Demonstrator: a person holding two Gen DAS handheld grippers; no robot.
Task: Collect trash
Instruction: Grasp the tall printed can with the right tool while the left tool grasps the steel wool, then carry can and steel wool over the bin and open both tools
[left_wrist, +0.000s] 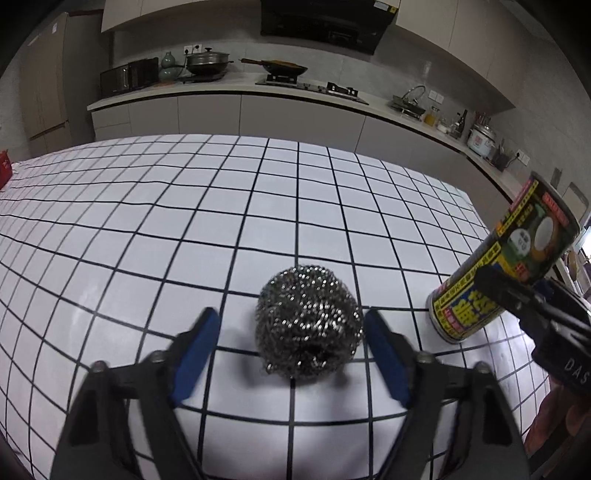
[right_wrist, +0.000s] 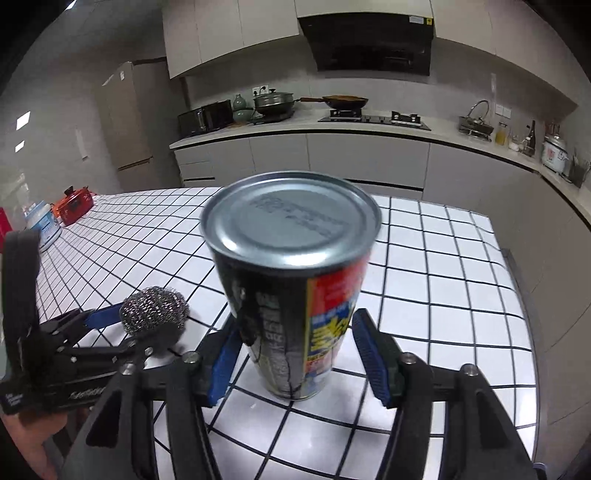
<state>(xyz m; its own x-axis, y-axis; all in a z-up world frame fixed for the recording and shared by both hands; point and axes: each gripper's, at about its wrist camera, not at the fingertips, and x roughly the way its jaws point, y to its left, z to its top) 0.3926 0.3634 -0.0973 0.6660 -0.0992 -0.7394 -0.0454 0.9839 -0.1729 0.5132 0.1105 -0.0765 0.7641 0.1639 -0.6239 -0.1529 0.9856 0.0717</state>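
Tiled table (left_wrist: 258, 221) | steel scourer (left_wrist: 308, 325) between left hand-held gripper (left_wrist: 291, 354) pads

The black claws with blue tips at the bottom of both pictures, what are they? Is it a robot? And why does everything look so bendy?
It isn't a robot. A person holds a pinching tool in each hand. Each tool has a small camera looking along its two fingers, and the wide lens bends straight lines. One picture comes from the left gripper, the other from the right gripper. Both are over a table with a white, black-squared top. The left one has a shiny steel wool ball between its blue pads, with a gap on one side, so it isn't squeezing it. The right one sits close around a tall can. I can't tell whether it is squeezing. A red pot stands at the far corner.
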